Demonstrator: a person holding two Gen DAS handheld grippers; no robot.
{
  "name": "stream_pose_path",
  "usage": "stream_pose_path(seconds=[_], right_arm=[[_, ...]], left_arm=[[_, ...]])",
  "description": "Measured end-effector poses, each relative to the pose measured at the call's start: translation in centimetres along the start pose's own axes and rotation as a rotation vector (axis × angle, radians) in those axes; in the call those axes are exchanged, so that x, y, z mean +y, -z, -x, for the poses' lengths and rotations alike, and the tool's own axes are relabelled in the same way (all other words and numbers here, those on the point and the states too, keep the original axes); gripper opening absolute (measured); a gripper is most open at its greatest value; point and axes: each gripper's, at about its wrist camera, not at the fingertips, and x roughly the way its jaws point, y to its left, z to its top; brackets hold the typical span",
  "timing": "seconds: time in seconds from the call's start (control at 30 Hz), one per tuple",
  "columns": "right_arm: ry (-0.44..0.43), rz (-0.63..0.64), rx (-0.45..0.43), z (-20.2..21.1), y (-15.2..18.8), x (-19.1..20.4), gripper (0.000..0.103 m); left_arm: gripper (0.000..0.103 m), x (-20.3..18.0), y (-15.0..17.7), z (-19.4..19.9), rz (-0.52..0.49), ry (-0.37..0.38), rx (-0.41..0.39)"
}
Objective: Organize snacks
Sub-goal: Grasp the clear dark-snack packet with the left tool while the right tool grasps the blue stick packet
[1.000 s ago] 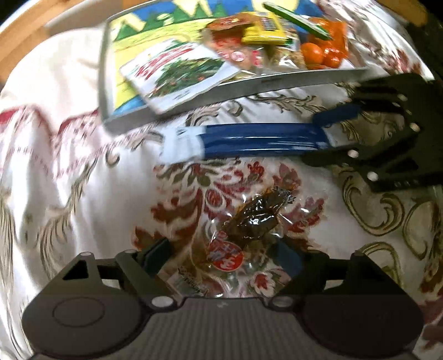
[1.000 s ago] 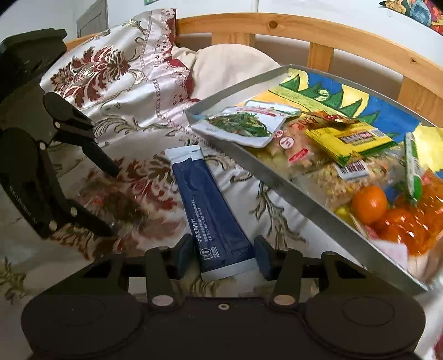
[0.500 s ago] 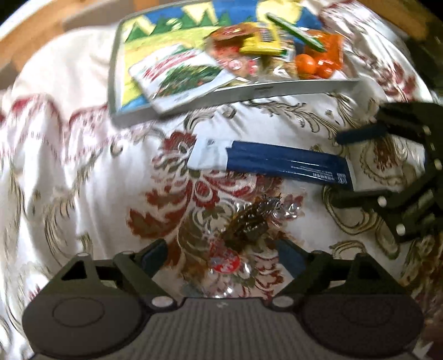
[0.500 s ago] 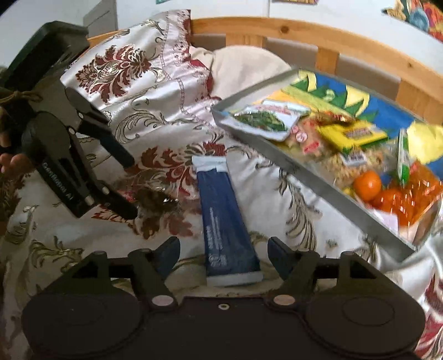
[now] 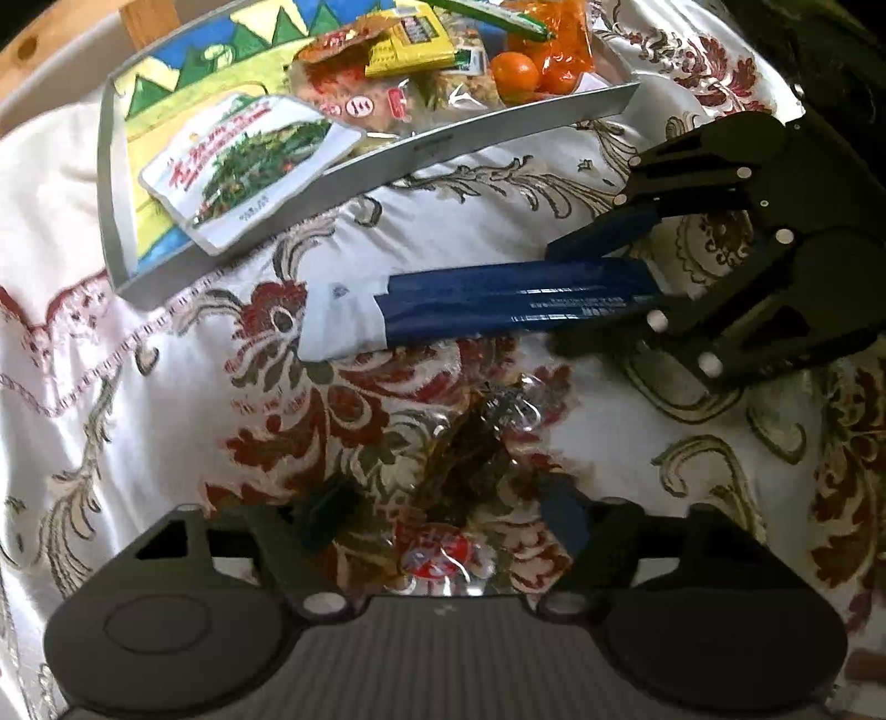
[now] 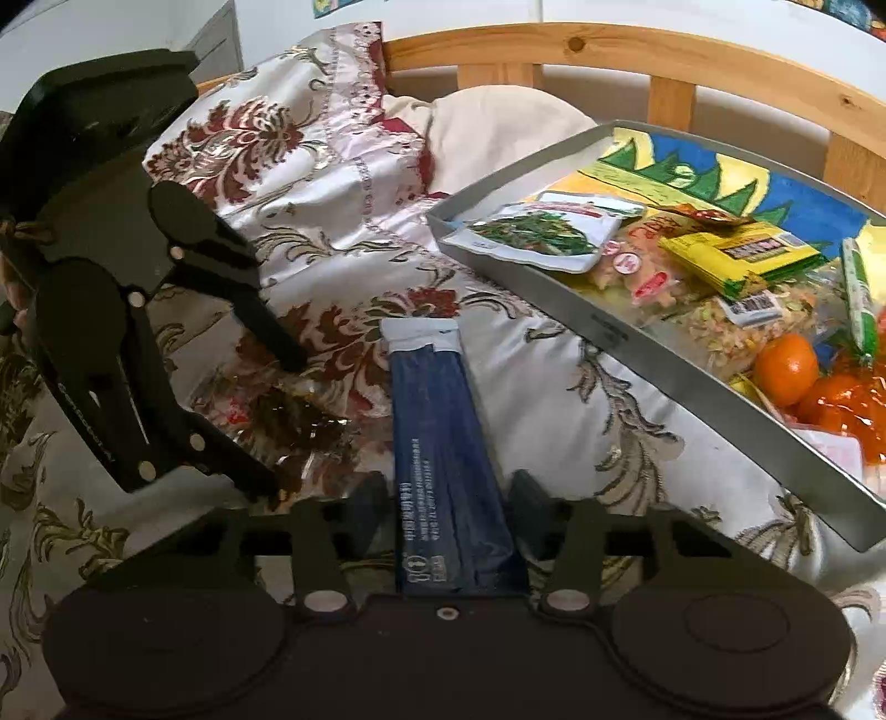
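A long blue packet [image 6: 443, 443] lies on the flowered bedspread, and my right gripper [image 6: 449, 512] is closing on its near end. Both pads touch its edges and it creases lengthwise. The left wrist view shows the same blue packet [image 5: 515, 299] in the right gripper [image 5: 592, 293]. A clear packet with a dark snack [image 5: 470, 459] lies between the fingers of my left gripper [image 5: 448, 515]. Those jaws are closing, with gaps still showing at the sides. From the right wrist view, the left gripper [image 6: 274, 421] straddles this clear packet [image 6: 293, 415].
A grey metal tray [image 6: 637, 343] with a painted bottom sits at the back right, against a wooden bed rail [image 6: 609, 44]. It holds a green-and-white pouch [image 5: 243, 166], a yellow packet [image 6: 742, 255], tangerines [image 6: 786, 365] and other snacks. A cream pillow [image 6: 498, 127] lies behind.
Both grippers opened wide and pulled back half a second ago, then came down and narrowed again. The right one now pinches the blue packet's end. The left one straddles the clear packet more tightly.
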Motion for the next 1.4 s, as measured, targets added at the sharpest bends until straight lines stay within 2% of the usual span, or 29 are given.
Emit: stream_pose_path(seconds=[0.2, 0.33, 0.4, 0.47, 0.53, 0.6, 0.7, 0.8, 0.87, 0.97, 1.07, 1.2, 1.3, 1.4], right_arm=[[0.059, 0.062, -0.007, 0.4, 0.3, 1.3, 0.041], [0.126, 0.171, -0.014, 0.7, 0.6, 2.6, 0.04], [0.156, 0.224, -0.012, 0.8, 0.7, 3.2, 0.04], [0.158, 0.213, -0.002, 0.9, 0.7, 3.1, 0.04], [0.157, 0.196, 0.002, 1.0, 0.7, 3.1, 0.04], [0.159, 0.191, 0.004, 1.0, 0.7, 3.1, 0.04], [0.163, 0.191, 0.005, 1.0, 0.8, 3.2, 0.041], [0.161, 0.189, 0.002, 0.9, 0.9, 3.2, 0.041], [0.159, 0.186, -0.002, 0.8, 1.0, 3.2, 0.041], [0.152, 0.178, -0.006, 0.7, 1.1, 3.0, 0.041], [0.157, 0.182, -0.012, 0.6, 1.0, 3.1, 0.041], [0.202, 0.242, -0.036, 0.9, 1.1, 3.8, 0.04], [0.244, 0.293, -0.053, 1.1, 1.1, 4.2, 0.04], [0.272, 0.336, -0.059, 1.1, 1.3, 4.6, 0.039]], left_arm=[[0.052, 0.8, 0.2, 1.4, 0.06, 0.003, 0.033], [0.044, 1.3, 0.4, 2.4, 0.131, 0.012, 0.036], [0.045, 0.9, 0.6, 2.5, 0.124, -0.019, 0.031], [0.05, 0.2, 0.7, 2.5, 0.093, -0.035, 0.02], [0.067, -0.5, 0.8, 2.2, 0.055, -0.047, 0.025], [0.075, -1.2, 0.8, 1.5, 0.02, -0.051, 0.033], [0.076, -1.8, 0.6, 0.6, -0.008, -0.076, 0.03], [0.077, -1.5, 0.2, 0.0, 0.012, -0.079, 0.018], [0.075, -1.4, 0.0, -0.3, 0.009, -0.078, 0.01], [0.062, -1.6, -0.2, -0.3, -0.021, -0.053, 0.006], [0.059, -1.9, 0.0, 0.0, -0.045, -0.053, 0.002], [0.053, -1.6, 0.2, 1.0, 0.01, -0.083, -0.017], [0.053, -1.3, 0.7, 1.8, 0.052, -0.118, -0.029], [0.049, -1.1, 1.2, 2.3, 0.118, -0.11, -0.029]])
